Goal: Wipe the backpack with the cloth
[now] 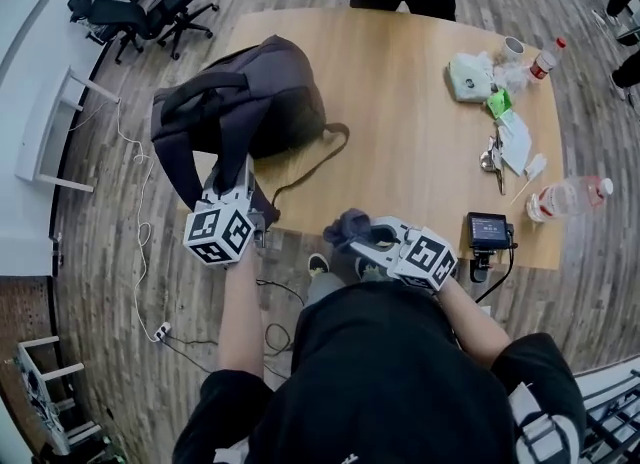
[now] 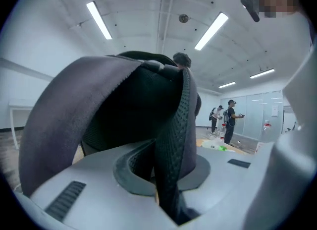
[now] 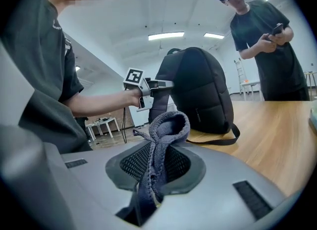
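Note:
A dark grey backpack (image 1: 250, 92) stands on the wooden table (image 1: 420, 142) near its left end; in the right gripper view the backpack (image 3: 198, 90) stands upright. My left gripper (image 1: 245, 192) is shut on a shoulder strap (image 2: 173, 164) of the backpack, which runs up between its jaws and fills the left gripper view. My right gripper (image 1: 355, 237) hangs off the table's near edge, right of the left one and apart from the backpack. It is shut on a bunched blue-grey cloth (image 3: 158, 144), and the cloth (image 1: 348, 224) sticks out past its tips.
A person (image 3: 267, 40) in black stands at the far side of the table. At the right end lie a small screen device (image 1: 488, 230), two plastic bottles (image 1: 570, 195), scissors (image 1: 495, 157), a cup (image 1: 512, 48) and packets. Office chairs (image 1: 140, 12) stand far left; cables (image 1: 150, 252) run over the floor.

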`<state>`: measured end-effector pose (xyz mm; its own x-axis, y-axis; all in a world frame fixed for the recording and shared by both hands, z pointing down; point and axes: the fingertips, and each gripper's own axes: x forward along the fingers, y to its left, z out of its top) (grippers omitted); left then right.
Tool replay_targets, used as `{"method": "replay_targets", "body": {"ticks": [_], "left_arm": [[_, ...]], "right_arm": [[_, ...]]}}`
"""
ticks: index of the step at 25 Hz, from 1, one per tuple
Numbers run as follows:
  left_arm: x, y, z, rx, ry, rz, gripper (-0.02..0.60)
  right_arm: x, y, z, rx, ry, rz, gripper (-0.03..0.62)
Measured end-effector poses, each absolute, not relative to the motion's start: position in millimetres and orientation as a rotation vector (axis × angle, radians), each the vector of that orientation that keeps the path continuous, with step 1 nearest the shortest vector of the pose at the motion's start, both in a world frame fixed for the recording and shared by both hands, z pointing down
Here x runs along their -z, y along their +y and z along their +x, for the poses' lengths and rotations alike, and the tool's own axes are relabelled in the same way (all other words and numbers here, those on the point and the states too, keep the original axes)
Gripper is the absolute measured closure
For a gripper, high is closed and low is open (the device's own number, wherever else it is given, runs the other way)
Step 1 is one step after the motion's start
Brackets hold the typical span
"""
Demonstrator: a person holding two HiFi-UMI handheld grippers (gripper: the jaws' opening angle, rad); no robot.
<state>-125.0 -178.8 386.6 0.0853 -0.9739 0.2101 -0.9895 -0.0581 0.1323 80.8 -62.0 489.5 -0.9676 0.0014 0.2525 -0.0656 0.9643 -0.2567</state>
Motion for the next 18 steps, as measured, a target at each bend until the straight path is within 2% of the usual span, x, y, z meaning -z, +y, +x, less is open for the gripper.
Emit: {"method": "replay_targets", "body": {"ticks": [11,15,18], "left_arm": [[-365,-184,-254,0.208,-2.040,1.912,0.525],[-366,-193,-289,0.224,-2.095,1.814,0.523],[-376,-190,-286,0.185,-2.092,1.825,0.523]], "right_arm": [[-477,-70,61,-0.248,-2.879,0.040,0.523],[-473,-88,50,-0.026,-2.867,0.121,0.523],[-466,-92,34,0.212,-2.839,0.103,0.523]]}}
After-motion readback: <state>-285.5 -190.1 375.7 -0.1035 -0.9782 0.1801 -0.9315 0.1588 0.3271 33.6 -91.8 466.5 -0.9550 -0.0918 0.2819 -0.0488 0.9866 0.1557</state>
